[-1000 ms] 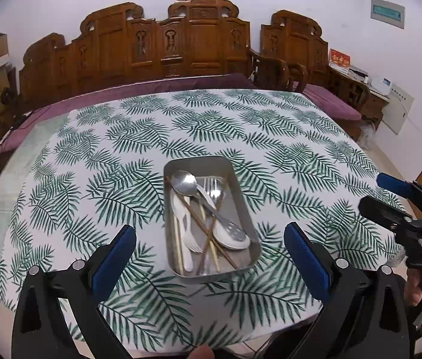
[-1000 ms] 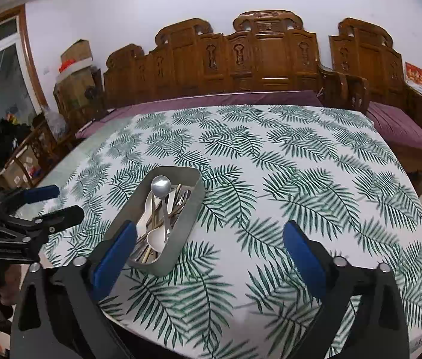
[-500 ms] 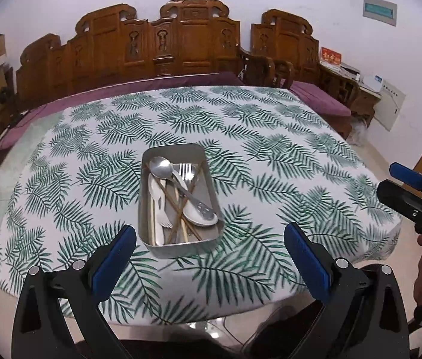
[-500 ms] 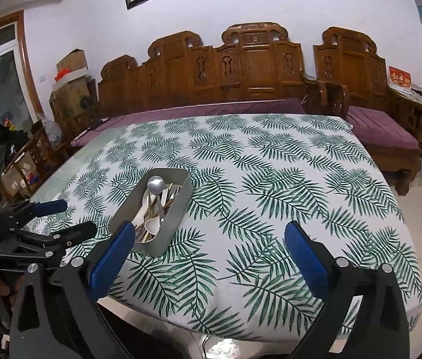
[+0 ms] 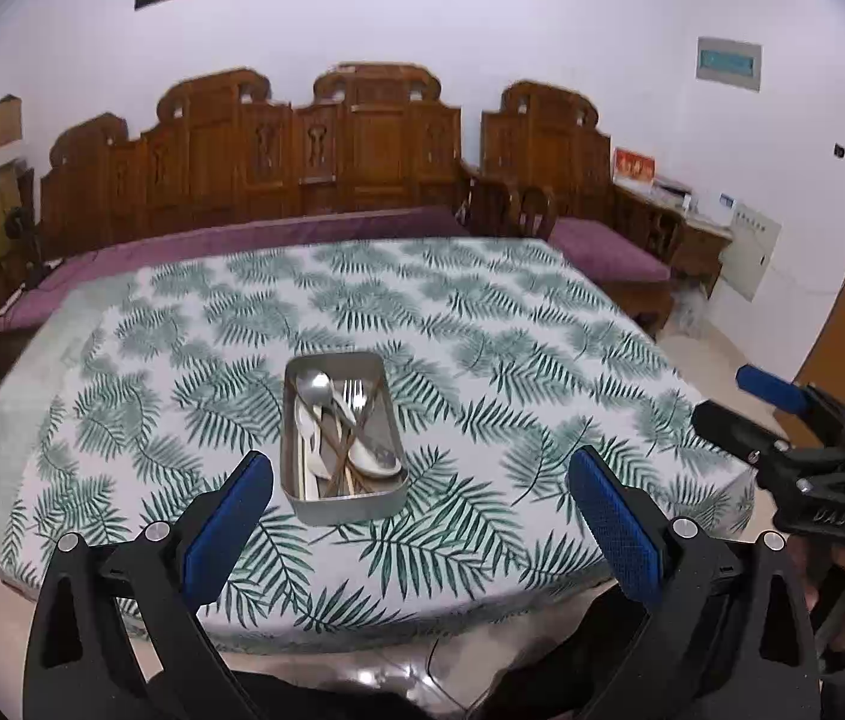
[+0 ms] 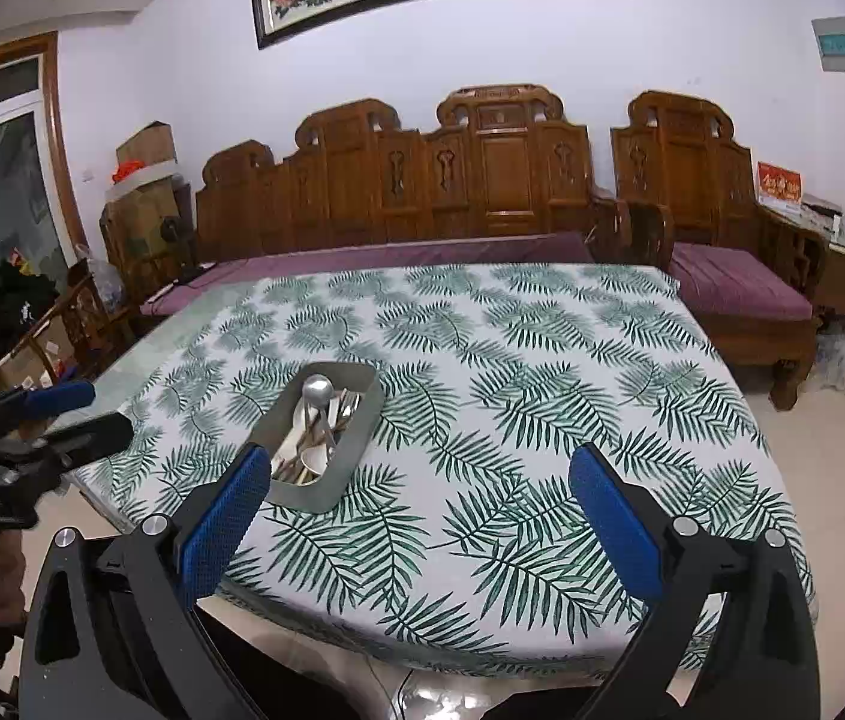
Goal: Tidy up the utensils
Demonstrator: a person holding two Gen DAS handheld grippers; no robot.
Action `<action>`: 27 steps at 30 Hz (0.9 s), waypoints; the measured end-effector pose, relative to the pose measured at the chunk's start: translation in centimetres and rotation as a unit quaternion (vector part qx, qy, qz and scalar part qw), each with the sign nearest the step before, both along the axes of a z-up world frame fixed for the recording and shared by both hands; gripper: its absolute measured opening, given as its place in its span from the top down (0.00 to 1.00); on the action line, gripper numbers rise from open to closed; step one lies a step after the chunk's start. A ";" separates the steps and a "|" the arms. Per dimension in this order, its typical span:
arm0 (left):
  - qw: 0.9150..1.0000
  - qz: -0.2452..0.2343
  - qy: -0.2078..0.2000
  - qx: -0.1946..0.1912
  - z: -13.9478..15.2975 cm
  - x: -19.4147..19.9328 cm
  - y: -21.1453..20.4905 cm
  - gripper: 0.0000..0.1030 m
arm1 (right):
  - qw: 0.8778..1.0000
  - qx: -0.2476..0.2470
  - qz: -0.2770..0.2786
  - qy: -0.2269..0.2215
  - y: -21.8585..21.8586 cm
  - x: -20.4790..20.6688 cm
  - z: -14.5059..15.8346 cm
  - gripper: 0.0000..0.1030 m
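A metal tray (image 5: 389,420) (image 6: 356,420) rests on the leaf-patterned tablecloth (image 5: 482,330) (image 6: 542,360), near its front edge. Inside lie a steel spoon (image 5: 317,385) (image 6: 315,389), a white spoon (image 5: 371,461), a fork (image 5: 353,387) and wooden chopsticks (image 5: 344,462), all crossed over one another. My left gripper (image 5: 416,516) is open and empty, held back from the table in front of the tray. My right gripper (image 6: 422,516) is also open and empty, off the table edge to the tray's right. Each gripper shows in the other's view (image 5: 752,408) (image 6: 68,414).
A carved wooden bench with purple cushions (image 6: 482,192) runs behind the table, with a matching armchair (image 6: 722,240) at the right. Cardboard boxes (image 6: 146,162) are stacked at the far left. A pale tiled floor (image 6: 830,450) lies around the table.
Both grippers have pulled back and risen away from the table; the tray now looks smaller and farther off. Both stay open, and the tray's contents have not moved.
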State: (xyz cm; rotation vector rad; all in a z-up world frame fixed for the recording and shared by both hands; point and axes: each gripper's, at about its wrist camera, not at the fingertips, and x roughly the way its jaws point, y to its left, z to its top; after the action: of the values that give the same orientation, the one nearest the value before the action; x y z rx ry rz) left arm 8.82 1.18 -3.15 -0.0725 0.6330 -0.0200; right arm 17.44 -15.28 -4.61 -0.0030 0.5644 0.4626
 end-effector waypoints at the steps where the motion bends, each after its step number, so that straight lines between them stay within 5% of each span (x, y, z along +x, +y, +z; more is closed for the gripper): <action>1: 1.000 0.000 -0.006 -0.001 0.5 -0.4 0.0 0.08 | 1.000 0.002 0.001 -0.003 0.0 -0.3 0.3 0.02; 27: 0.991 -0.010 -0.131 0.012 8.4 -8.0 -1.8 0.08 | 0.990 0.045 0.024 -0.131 -0.7 -7.6 9.7 0.02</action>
State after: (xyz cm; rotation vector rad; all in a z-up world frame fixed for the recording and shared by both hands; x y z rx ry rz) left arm 0.79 -0.66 5.26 -0.0401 0.3722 -0.0404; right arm 9.84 -16.02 5.08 0.0082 0.2846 0.5251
